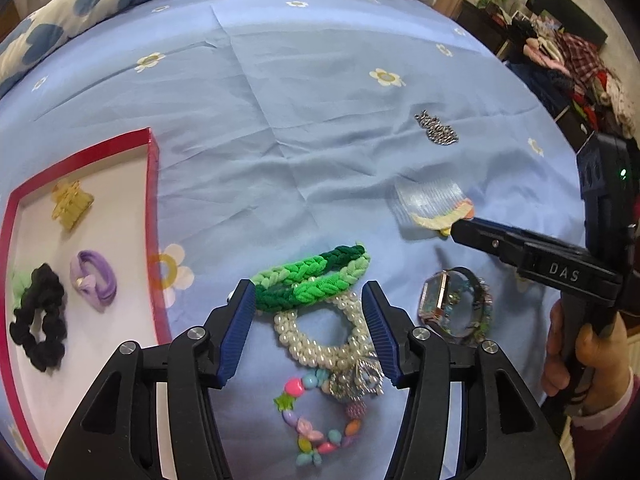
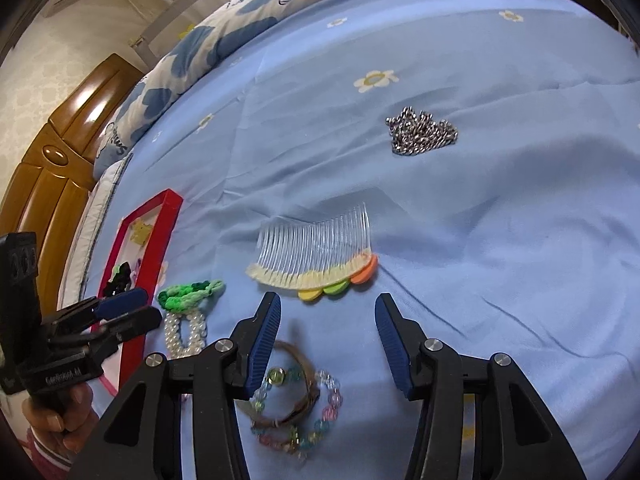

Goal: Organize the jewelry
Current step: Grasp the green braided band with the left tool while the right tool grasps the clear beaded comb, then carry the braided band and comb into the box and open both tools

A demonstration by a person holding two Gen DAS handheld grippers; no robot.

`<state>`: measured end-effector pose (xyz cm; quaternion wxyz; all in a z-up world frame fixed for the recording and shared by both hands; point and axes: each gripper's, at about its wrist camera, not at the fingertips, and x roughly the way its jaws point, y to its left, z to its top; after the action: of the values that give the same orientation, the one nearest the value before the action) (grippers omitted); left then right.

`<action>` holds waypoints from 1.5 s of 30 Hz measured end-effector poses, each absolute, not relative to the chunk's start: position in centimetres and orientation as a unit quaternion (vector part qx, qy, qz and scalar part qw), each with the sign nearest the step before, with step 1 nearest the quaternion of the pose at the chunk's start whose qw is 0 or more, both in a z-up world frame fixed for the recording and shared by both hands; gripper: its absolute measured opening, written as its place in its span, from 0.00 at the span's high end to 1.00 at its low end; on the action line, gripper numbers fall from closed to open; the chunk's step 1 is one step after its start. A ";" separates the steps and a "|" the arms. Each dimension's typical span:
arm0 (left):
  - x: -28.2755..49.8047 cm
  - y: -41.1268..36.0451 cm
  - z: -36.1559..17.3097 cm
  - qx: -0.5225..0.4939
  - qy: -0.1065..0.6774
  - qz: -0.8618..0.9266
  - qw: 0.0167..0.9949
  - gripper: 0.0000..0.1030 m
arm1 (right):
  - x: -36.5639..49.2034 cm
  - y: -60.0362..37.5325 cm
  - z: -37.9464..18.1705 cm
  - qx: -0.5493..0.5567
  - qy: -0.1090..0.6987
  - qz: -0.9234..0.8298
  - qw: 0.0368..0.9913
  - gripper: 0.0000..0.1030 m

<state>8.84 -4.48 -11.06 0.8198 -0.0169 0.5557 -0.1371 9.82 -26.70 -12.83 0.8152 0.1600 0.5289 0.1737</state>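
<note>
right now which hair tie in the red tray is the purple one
The purple hair tie lies in the middle of the red tray, between the yellow hair clip and the black scrunchie. It alone is lilac, with a small bow.

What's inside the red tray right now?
The red tray holds a yellow hair claw, a purple hair tie and a black scrunchie. Something green peeks from behind the scrunchie. The left gripper covers the tray's near corner.
</note>
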 end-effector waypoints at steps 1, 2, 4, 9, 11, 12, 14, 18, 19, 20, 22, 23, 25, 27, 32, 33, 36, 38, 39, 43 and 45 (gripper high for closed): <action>9.1 -4.5 -11.3 -0.015 0.556 -0.135 0.820 0.48 | 10.0 -26.5 -12.9 0.162 0.528 0.175 0.815 0.48; 9.2 -4.6 -11.5 -0.012 0.556 -0.132 0.821 0.48 | 10.3 -26.3 -13.0 0.164 0.526 0.176 0.816 0.49; 9.5 -4.6 -11.7 -0.005 0.553 -0.129 0.823 0.48 | 10.7 -26.0 -13.0 0.170 0.522 0.178 0.816 0.49; 10.1 -4.2 -12.3 -0.010 0.559 -0.130 0.819 0.83 | 11.5 -25.1 -13.2 0.167 0.517 0.172 0.822 0.80; 10.1 -3.9 -12.3 -0.019 0.557 -0.132 0.820 0.85 | 11.7 -24.8 -13.3 0.169 0.516 0.173 0.822 0.87; 10.1 -3.8 -12.2 -0.019 0.555 -0.133 0.821 0.89 | 11.8 -24.7 -13.2 0.166 0.515 0.173 0.823 0.87; 10.1 -3.7 -12.0 -0.024 0.551 -0.134 0.823 0.90 | 11.7 -24.5 -13.0 0.165 0.510 0.178 0.825 0.88; 9.8 -3.1 -11.2 -0.038 0.542 -0.135 0.828 0.91 | 11.6 -24.5 -12.3 0.168 0.502 0.180 0.829 0.90; 9.7 -2.9 -11.0 -0.043 0.539 -0.134 0.830 0.91 | 11.6 -24.5 -12.1 0.170 0.500 0.181 0.830 0.90; 9.6 -2.7 -10.7 -0.046 0.537 -0.133 0.832 0.92 | 11.5 -24.5 -11.9 0.171 0.498 0.182 0.831 0.90; 9.3 -2.0 -10.1 -0.056 0.531 -0.131 0.835 0.92 | 11.5 -24.4 -11.5 0.170 0.495 0.186 0.832 0.90; 9.2 -1.9 -9.9 -0.060 0.529 -0.130 0.836 0.92 | 11.5 -24.2 -11.2 0.170 0.494 0.189 0.832 0.90; 8.9 -1.2 -9.4 -0.072 0.524 -0.128 0.839 0.92 | 11.3 -23.7 -10.7 0.168 0.489 0.194 0.833 0.90; 8.6 -0.6 -8.8 -0.082 0.519 -0.127 0.841 0.92 | 11.2 -23.2 -10.2 0.168 0.486 0.200 0.834 0.90; 7.6 0.6 -7.3 -0.092 0.500 -0.118 0.853 0.92 | 10.7 -21.5 -9.0 0.158 0.481 0.217 0.835 0.90; 7.4 0.9 -7.1 -0.094 0.497 -0.116 0.855 0.92 | 10.5 -21.1 -8.8 0.156 0.480 0.220 0.835 0.90; 6.6 1.7 -6.6 -0.101 0.490 -0.110 0.859 0.92 | 10.3 -20.3 -8.3 0.153 0.476 0.228 0.835 0.90; 6.1 2.2 -6.4 -0.104 0.486 -0.104 0.861 0.92 | 10.0 -19.6 -7.9 0.148 0.476 0.234 0.835 0.90; 5.9 2.6 -6.3 -0.106 0.485 -0.101 0.862 0.92 | 9.9 -19.2 -7.7 0.146 0.476 0.238 0.834 0.90; 4.9 4.3 -5.9 -0.118 0.478 -0.088 0.866 0.92 | 9.5 -17.6 -7.1 0.138 0.474 0.252 0.832 0.90; 4.4 5.1 -5.8 -0.124 0.475 -0.081 0.868 0.92 | 9.3 -16.8 -6.9 0.137 0.474 0.259 0.830 0.90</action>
<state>4.43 5.12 -5.76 0.8675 -0.1240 0.4748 -0.0812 9.31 -16.81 -6.94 0.8305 0.1368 0.4740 0.2586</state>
